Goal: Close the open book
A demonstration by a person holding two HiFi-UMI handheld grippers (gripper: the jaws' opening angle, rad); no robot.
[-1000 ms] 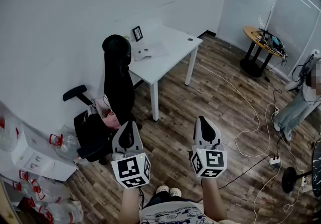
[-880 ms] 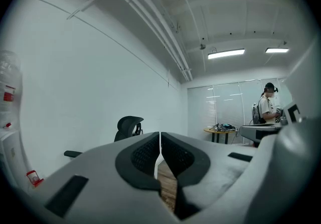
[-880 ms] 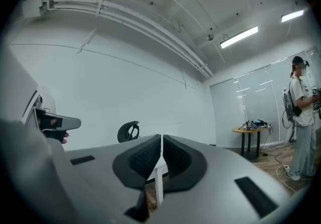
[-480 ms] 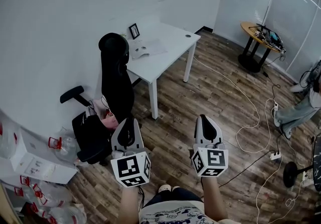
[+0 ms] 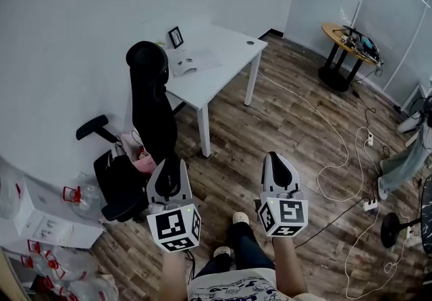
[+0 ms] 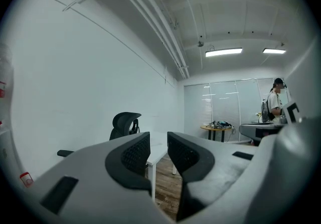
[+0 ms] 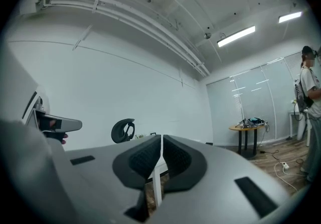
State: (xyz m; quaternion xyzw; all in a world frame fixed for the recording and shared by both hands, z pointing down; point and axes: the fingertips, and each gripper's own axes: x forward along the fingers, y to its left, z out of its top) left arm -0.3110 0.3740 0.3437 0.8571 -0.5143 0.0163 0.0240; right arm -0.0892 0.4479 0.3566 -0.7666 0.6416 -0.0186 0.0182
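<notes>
The open book (image 5: 191,62) lies flat on the white table (image 5: 226,46) against the far wall, well ahead of both grippers. My left gripper (image 5: 171,162) and right gripper (image 5: 277,160) are held level side by side above the wood floor, far from the table. In the left gripper view the left gripper (image 6: 158,150) has a clear gap between its pads; its jaws have just been opening, with nothing between them. The right gripper (image 7: 161,155) has its pads together and holds nothing.
A black office chair (image 5: 145,100) stands at the table's near left corner. A small picture frame (image 5: 175,36) sits on the table. Boxes and plastic bottles (image 5: 40,222) line the left wall. Cables (image 5: 337,158) cross the floor. A round wooden table (image 5: 351,40) and another person (image 5: 405,161) are at the right.
The view has drifted toward the table and chair, and one of my feet now shows stepping ahead. The person at the right edge has shifted lower in the view.
</notes>
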